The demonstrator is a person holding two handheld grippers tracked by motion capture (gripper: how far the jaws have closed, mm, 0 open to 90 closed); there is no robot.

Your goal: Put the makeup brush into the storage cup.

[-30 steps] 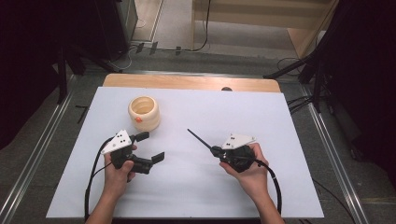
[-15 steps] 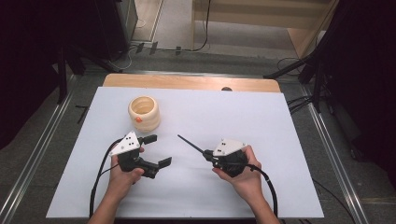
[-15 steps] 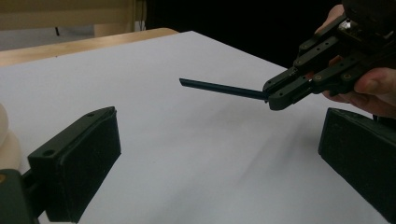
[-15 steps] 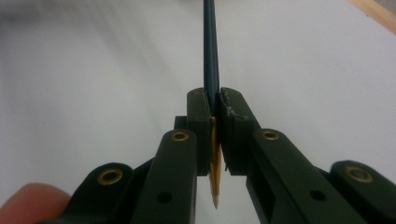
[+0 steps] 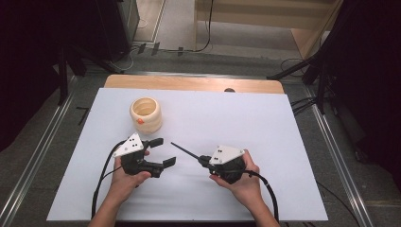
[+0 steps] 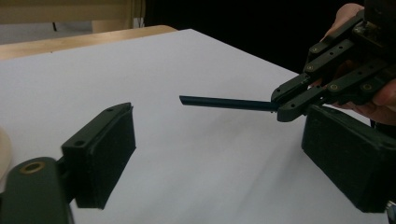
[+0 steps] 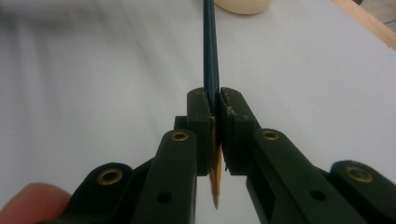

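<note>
One table (image 5: 283, 123), covered by one white sheet. On it, one cream-coloured ribbed holder (image 5: 146, 114), with one small orange mark on its side. One pencil (image 5: 185, 151), dark blue, a single sharpened tip showing in the right gripper view. Two grippers on the count: one left gripper (image 5: 163, 152), one right gripper (image 5: 202, 161), and each has two black jaws, so four jaws altogether. Two grey three-cornered plates, one on top of each gripper. Two hands, one per gripper. Two black cables, one trailing from each. In the left gripper view, two black pads (image 6: 112, 154) and the one pencil between them.
</note>
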